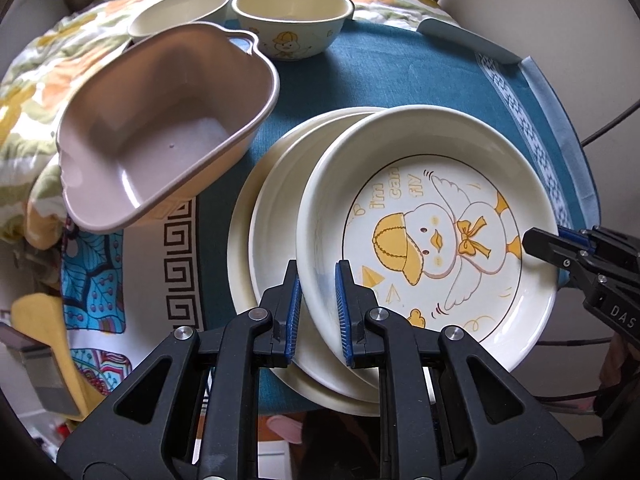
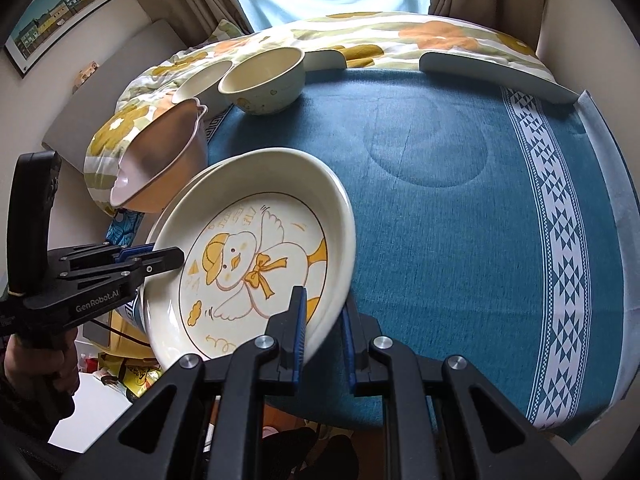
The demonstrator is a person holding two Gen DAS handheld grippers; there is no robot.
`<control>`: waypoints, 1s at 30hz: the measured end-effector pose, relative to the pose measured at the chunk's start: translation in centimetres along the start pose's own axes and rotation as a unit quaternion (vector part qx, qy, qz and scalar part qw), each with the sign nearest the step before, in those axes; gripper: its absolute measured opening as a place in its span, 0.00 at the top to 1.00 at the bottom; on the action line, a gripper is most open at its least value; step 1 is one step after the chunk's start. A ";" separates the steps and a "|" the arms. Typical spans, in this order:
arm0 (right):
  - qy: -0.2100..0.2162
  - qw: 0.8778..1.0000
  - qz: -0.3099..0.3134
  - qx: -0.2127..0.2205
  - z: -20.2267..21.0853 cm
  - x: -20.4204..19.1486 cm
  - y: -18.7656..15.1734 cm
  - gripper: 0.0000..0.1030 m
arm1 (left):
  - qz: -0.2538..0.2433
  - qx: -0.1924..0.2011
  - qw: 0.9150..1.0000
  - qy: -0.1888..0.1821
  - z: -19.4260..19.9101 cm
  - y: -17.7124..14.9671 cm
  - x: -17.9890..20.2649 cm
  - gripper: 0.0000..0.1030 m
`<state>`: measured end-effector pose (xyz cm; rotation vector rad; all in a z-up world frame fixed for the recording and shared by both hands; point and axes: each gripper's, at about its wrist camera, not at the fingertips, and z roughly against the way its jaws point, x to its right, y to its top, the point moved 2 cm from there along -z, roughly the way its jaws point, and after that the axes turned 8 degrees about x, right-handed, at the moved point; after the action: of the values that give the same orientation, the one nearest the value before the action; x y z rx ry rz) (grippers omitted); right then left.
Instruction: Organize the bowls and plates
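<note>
A cream duck-print plate (image 1: 432,236) is held tilted over two stacked cream plates (image 1: 272,216) on the blue tablecloth. My left gripper (image 1: 318,304) has its pads on both sides of the duck plate's near rim. My right gripper (image 2: 324,328) straddles the opposite rim (image 2: 340,240); it also shows in the left wrist view (image 1: 560,248). A pink basin (image 1: 160,128) leans at the left. A duck-print bowl (image 1: 292,20) and a plain cream bowl (image 1: 180,12) stand at the back.
A flowered quilt (image 2: 360,36) lies behind the table. A pale blue-grey object (image 2: 496,76) rests at the back right of the blue tablecloth (image 2: 460,208). The table's patterned edge is near on the right.
</note>
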<state>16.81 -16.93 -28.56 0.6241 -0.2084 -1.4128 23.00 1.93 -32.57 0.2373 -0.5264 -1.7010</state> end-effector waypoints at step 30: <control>-0.001 0.999 0.046 -0.014 -1.0 -1.0 0.8 0.86 | -0.134 0.016 0.974 0.181 0.8 -0.5 3.0 0.85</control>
<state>17.80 -15.63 -28.72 0.5833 -0.2162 -1.3258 21.55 -0.72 -31.69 0.6530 -0.2572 -1.8547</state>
